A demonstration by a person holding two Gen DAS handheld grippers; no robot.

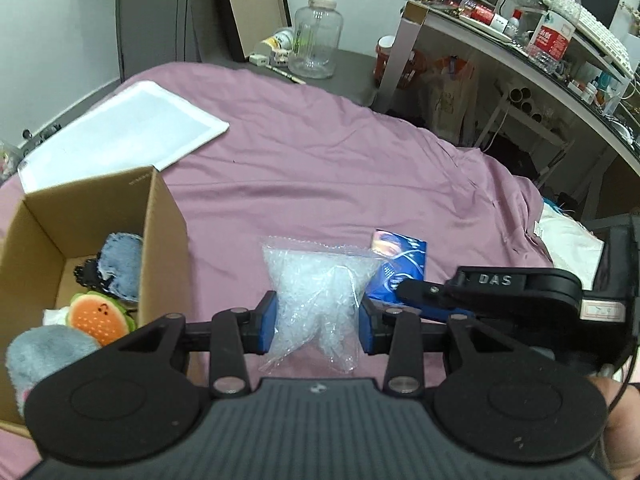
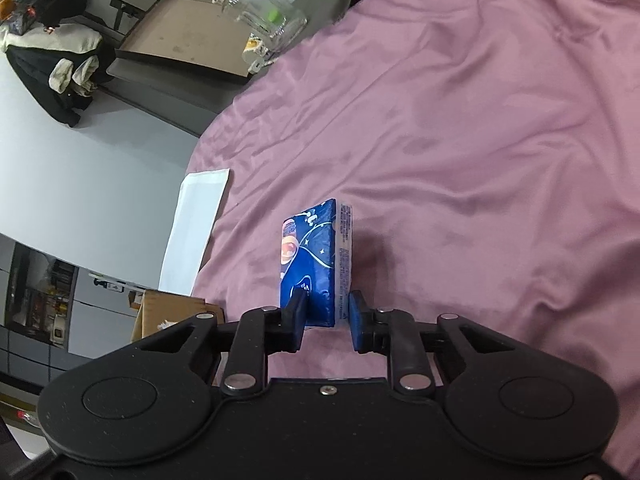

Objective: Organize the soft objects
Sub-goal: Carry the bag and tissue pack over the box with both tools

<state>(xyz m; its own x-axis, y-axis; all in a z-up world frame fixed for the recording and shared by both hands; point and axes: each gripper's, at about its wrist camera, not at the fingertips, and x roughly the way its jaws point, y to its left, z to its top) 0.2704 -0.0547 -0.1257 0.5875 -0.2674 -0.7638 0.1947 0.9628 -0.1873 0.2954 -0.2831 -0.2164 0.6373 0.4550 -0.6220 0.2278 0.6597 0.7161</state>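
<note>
- Currently, a mauve bedsheet [image 1: 320,152] fills both views, and everything the task concerns lies on its near side; a white sheet of paper [image 1: 120,136] rests farther back.
- At the left edge, an open cardboard box [image 1: 160,240] already holds soft items, among them a watermelon-pattern plush [image 1: 96,314], a blue-grey cloth [image 1: 120,264] and a grey fuzzy piece [image 1: 44,356], so it reads as the collecting place.
- Just right of the box, a clear bag of plastic filling [image 1: 316,296] sits between the blue pads of the left gripper [image 1: 318,320]; the jaws stand moderately wide with the pads at the bag's flanks, and whether they press it cannot be told.
- Beside the bag, a blue tissue pack [image 2: 316,260] stands on edge in the right gripper [image 2: 326,320]: jaws narrow, left pad against the pack, a sliver of gap at the right pad, so a firm hold is not certain.
- Doing this step well likely means closing each gripper until the pads bite before lifting, squeezing the slack bag low in its bulk so the film does not slip.
- Carrying one item at a time to the box should keep the two grippers, now near each other, from colliding.
</note>
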